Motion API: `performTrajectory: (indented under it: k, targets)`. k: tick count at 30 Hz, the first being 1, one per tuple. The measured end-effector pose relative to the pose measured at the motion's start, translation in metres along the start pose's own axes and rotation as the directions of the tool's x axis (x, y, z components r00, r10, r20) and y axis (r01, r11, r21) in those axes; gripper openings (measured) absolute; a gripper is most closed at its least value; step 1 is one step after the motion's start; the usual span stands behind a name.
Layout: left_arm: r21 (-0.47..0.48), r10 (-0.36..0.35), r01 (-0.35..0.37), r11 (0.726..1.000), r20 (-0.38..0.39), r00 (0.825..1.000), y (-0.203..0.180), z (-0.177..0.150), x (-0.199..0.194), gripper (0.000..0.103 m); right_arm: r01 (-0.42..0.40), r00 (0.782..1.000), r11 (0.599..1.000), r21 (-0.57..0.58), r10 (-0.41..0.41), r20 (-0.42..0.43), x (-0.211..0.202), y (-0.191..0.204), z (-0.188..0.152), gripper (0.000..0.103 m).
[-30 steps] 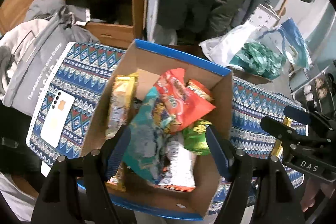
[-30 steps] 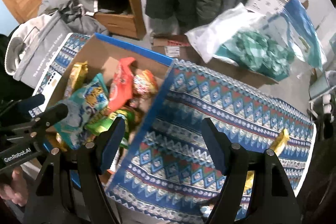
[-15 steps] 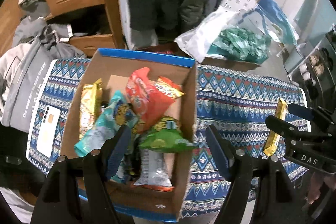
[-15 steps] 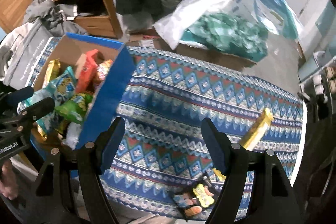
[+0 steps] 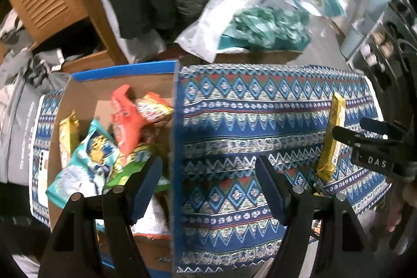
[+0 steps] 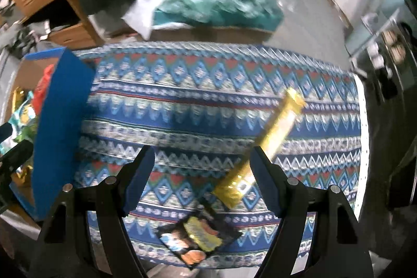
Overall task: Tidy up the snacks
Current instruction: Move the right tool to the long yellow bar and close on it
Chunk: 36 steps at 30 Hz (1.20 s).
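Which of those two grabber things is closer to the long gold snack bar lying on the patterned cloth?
Right. The right hand-held gripper hangs just above the gold bar, one finger overlapping its lower end. The left hand-held gripper sits farther off, by the snack box.

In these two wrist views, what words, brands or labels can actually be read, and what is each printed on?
"DAS": white letters on the black body of the right tongs, seen in the left wrist view.
Grey bag at the left edge: a line of white print, too blurred to read.
Snack packets in the cardboard box: brand print too blurred to read.
Gold snack bar and dark snack packet on the patterned cloth: print unreadable.
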<state>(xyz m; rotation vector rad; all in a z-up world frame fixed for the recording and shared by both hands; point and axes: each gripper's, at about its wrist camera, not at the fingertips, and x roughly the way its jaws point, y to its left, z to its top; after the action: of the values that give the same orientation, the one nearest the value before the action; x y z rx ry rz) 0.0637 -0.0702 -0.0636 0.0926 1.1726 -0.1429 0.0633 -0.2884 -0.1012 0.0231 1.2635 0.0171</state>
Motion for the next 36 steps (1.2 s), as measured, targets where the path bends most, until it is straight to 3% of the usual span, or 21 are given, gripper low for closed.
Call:
performTrajectory:
  k: [12,22,28,32,36]
  targets:
    - [0.108,-0.023,0.03,0.994,-0.061,0.998,-0.057,0.019,0.043,0.076,0.002,0.997,0.985,0.171,0.011,-0.078,0.049,-0.072,-0.003,0.075]
    - [0.153,-0.041,0.064,0.986,-0.148,0.988,-0.085,0.02,0.092,0.076,-0.015,0.99,0.963,0.271,0.053,-0.134,0.097,-0.097,-0.003,0.075]
    - [0.188,-0.039,0.073,0.979,-0.18,0.983,-0.102,0.015,0.11,0.076,-0.03,0.986,0.95,0.31,0.08,-0.148,0.121,-0.105,-0.004,0.061]
    - [0.205,-0.04,0.082,0.975,-0.205,0.978,-0.111,0.008,0.119,0.076,-0.028,0.984,0.95,0.311,0.081,-0.157,0.133,-0.105,-0.005,0.043]
    - [0.229,-0.041,0.092,0.969,-0.219,0.975,-0.117,0.0,0.122,0.076,-0.036,0.987,0.956,0.29,0.079,-0.139,0.131,-0.107,-0.005,0.037]
